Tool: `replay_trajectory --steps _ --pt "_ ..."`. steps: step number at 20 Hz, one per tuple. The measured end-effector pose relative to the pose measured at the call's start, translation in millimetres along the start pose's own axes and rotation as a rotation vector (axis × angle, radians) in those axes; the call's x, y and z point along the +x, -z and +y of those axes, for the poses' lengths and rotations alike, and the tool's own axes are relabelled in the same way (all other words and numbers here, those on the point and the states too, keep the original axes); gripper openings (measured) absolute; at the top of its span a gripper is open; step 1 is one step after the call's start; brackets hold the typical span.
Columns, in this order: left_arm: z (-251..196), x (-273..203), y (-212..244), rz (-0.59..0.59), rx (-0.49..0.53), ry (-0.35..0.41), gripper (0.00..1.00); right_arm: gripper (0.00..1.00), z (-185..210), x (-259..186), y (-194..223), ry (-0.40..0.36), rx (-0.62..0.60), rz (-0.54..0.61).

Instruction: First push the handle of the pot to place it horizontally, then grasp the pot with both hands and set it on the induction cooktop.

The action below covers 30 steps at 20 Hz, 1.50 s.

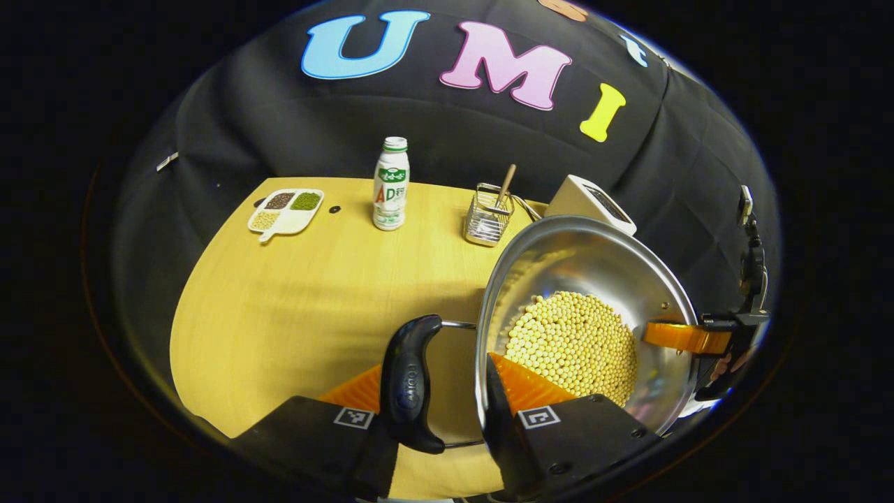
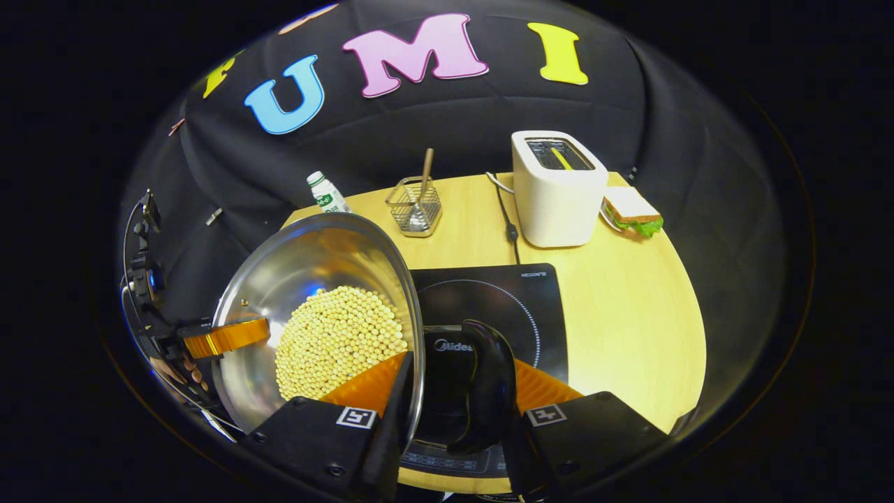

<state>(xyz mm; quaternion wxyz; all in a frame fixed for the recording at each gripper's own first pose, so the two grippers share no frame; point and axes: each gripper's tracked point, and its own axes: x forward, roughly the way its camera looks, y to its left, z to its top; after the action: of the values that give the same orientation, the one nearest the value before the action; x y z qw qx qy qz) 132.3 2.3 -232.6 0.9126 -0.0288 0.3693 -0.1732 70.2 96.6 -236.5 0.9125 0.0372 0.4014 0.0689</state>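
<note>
- Steel pot (image 1: 594, 279), full of yellow beans (image 1: 573, 342), hangs between my two tools, off the table.
- L gripper (image 1: 436, 388): orange fingers (image 1: 524, 388) astride the pot's rim, one inside the bowl, one outside by the black handle (image 1: 412, 381). Looks clamped on the rim/handle zone, but real pad contact I can't confirm.
- R gripper (image 2: 454, 381): same setup on the far side, black handle (image 2: 485, 391) between its fingers, one finger reaching inside the pot (image 2: 307, 279). Contact also unclear.
- Key relation: induction cooktop (image 2: 503, 293) lies just ahead of and under my R gripper, so the pot must travel toward the R side and then down. R hand is nearer; L follows.
- Pot's handle-to-handle axis runs from one gripper to the other, roughly level, I judge.
- Hidden: pot's underside and its gap above the cooktop; near edge of the cooktop is cut off behind my R fingers.
- Beyond: toaster (image 2: 559, 185), sandwich (image 2: 632, 209), wire basket (image 2: 415, 202), bottle (image 1: 391, 185), snack tray (image 1: 286, 209), all well away from the drop spot.
- Risk, my guess: tilt spills beans.
</note>
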Motion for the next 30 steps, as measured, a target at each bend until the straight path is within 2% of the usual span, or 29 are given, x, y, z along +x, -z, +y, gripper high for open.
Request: replay_trajectory --steps 11,12,13,14,16,30 --pt "-57.3 53.1 13.0 0.013 -0.044 -0.014 0.60 0.63 -71.6 20.8 -3.7 0.004 -0.005 0.034" --pt "-60.5 58.3 15.8 0.018 -0.053 -0.015 0.61 0.58 -76.8 23.6 -3.4 0.006 -0.006 0.040" --pt "-63.6 63.6 17.2 0.021 -0.061 -0.017 0.61 0.58 -81.5 26.8 -3.2 0.007 -0.004 0.046" --pt "-65.9 68.6 18.5 0.025 -0.065 -0.019 0.60 0.63 -85.3 30.5 -3.1 0.008 -0.002 0.052" --pt "-69.8 77.1 19.1 0.032 -0.064 -0.024 0.60 0.63 -93.5 36.5 -1.8 0.010 0.005 0.064" --pt "-74.5 116.1 21.0 0.057 -0.034 -0.021 0.60 0.63 -115.9 65.2 5.8 0.035 0.028 0.120"
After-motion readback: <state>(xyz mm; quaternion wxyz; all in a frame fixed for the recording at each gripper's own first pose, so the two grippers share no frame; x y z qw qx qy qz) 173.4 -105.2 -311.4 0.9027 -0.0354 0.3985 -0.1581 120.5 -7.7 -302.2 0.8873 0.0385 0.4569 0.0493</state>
